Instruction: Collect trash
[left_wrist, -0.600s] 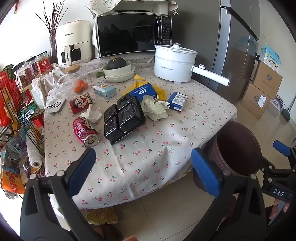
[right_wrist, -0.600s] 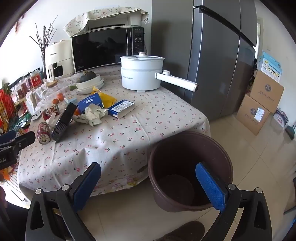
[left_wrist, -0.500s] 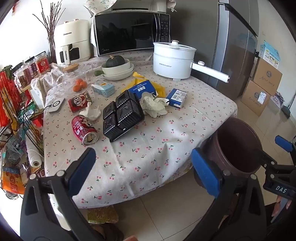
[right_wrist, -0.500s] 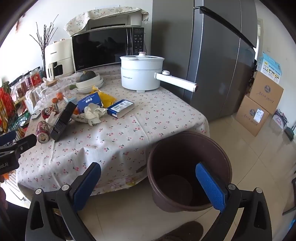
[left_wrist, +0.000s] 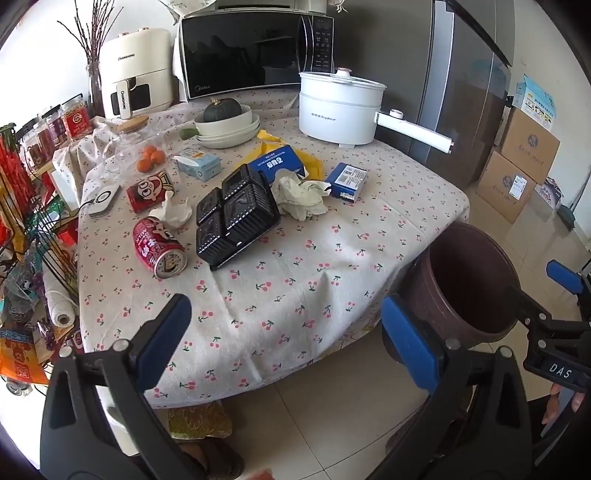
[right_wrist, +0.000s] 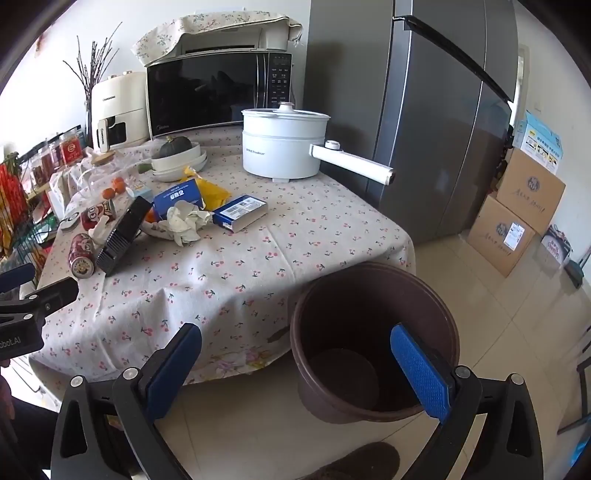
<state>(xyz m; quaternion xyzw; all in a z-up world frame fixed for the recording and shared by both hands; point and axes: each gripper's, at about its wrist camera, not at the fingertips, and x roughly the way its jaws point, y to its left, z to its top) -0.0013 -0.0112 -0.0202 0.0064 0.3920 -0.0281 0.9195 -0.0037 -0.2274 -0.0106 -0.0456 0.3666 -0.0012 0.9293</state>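
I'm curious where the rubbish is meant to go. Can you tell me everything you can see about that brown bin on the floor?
The brown bin is a round, open-topped bucket, plastic by the look of it, with a dull, slightly speckled outside. It stands upright on the pale tiled floor by the table's corner, just below the hanging cherry-print tablecloth. No lid or liner shows. Its flat bottom is visible and looks empty. Neither gripper touches it.
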